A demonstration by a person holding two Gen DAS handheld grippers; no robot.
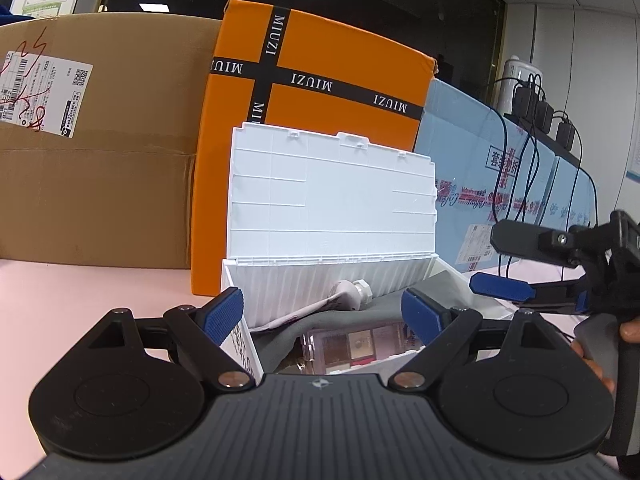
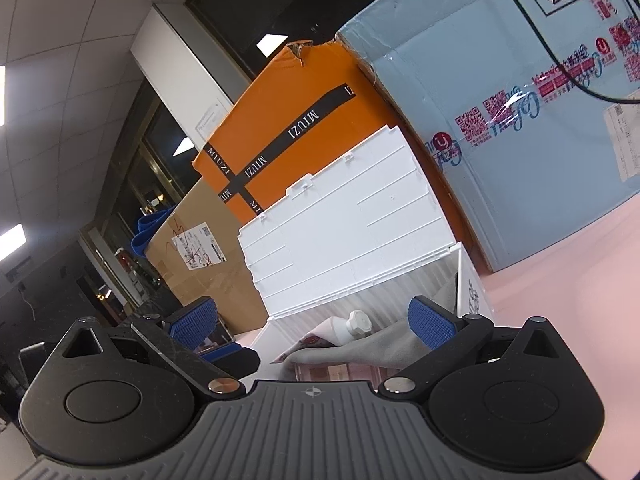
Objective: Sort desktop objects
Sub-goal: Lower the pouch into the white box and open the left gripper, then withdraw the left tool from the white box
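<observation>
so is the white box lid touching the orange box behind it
Cannot tell. In the left wrist view the lid overlaps the orange box, but neither view shows contact or gap.

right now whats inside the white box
A tube with a white cap, a grey cloth and a clear case. The cloth covers whatever lies under it.

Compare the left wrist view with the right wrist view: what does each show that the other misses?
Only the left wrist view shows the right gripper, jaws open, a hand on its handle, plus the black chargers and white jug behind. Only the right wrist view shows a blue item atop the brown carton. Both show the open white storage box, its tube, grey cloth and the orange MIUZI box.
</observation>
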